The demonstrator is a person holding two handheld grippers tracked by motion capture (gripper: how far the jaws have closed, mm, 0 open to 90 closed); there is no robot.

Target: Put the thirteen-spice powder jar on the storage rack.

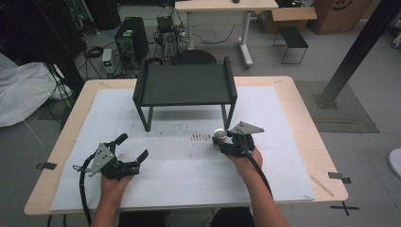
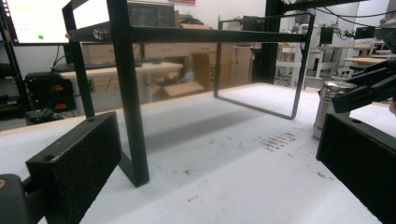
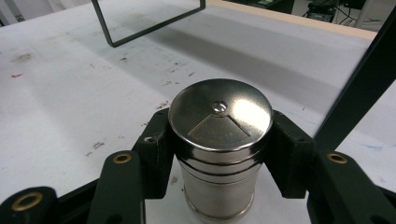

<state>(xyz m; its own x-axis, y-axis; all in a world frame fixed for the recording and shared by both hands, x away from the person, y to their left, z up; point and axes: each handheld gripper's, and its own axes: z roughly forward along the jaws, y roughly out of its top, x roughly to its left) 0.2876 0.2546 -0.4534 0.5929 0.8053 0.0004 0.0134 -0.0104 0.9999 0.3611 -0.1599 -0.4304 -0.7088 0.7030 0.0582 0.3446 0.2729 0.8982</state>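
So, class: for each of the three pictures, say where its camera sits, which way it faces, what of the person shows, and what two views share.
High view: above the near edge, facing forward and down on the white-topped table; both forearms, left gripper, right gripper.
Left gripper view: low, between open jaws, facing the black metal shelf rack.
Right gripper view: above the shiny steel shaker, jaws against it.
Shared: shaker, rack.

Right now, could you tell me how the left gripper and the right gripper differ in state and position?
The left gripper has its jaws spread open and holds nothing; the right gripper is closed around the shiny steel cylindrical shaker. The left gripper sits nearer the table's front-left, clear of the black metal shelf rack; the right gripper lies close to the rack's right leg. Both are black, hand-held and low over the white mat.
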